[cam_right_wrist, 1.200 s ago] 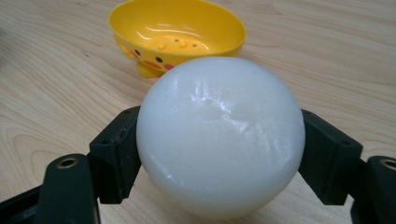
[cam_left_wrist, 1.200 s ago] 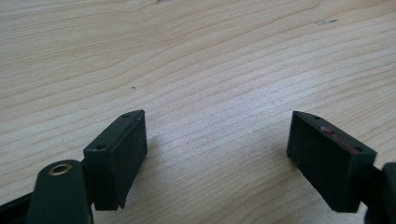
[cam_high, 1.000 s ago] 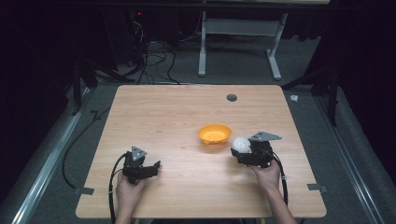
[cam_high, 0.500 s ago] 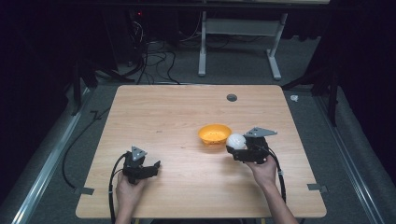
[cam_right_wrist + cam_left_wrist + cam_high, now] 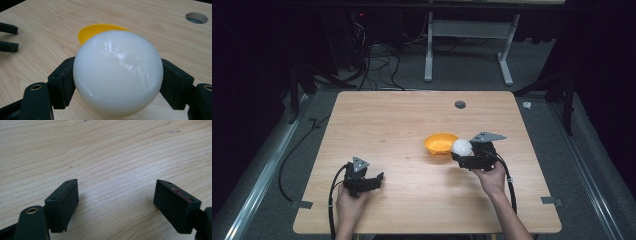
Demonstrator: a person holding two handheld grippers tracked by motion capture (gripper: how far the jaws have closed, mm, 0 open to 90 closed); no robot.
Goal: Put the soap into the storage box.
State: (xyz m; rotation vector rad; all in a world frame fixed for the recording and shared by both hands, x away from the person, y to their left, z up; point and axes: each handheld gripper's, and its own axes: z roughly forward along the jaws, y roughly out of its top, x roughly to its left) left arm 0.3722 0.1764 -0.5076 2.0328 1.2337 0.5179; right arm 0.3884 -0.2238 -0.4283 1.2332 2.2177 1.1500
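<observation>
- The right tool [image 5: 460,156] is gripping a white ball [image 5: 461,147]; in the right gripper view, its two black jaws are pressing against opposite sides of the white ball [image 5: 117,72], which is sitting between them clear of the desk [image 5: 37,37] surface.
- The white ball is hovering at the right rim of an orange bowl [image 5: 439,143], partly overlapping it in the high view; in the right gripper view the orange bowl [image 5: 93,30] is showing just behind the ball.
- The orange bowl is resting on the desk [image 5: 402,120], slightly right of its centre and nearer the right edge than the left.
- A hand [image 5: 488,175] is holding the right tool from the near side, with a cable trailing toward the near right corner.
- The left tool [image 5: 379,177] is lying low near the near left corner of the desk, held by the other hand [image 5: 348,204]; in the left gripper view its jaws are standing wide apart over bare wood, with nothing between them.
- A round grey hole [image 5: 460,104] is sitting near the far edge of the desk, well apart from bowl and ball.
</observation>
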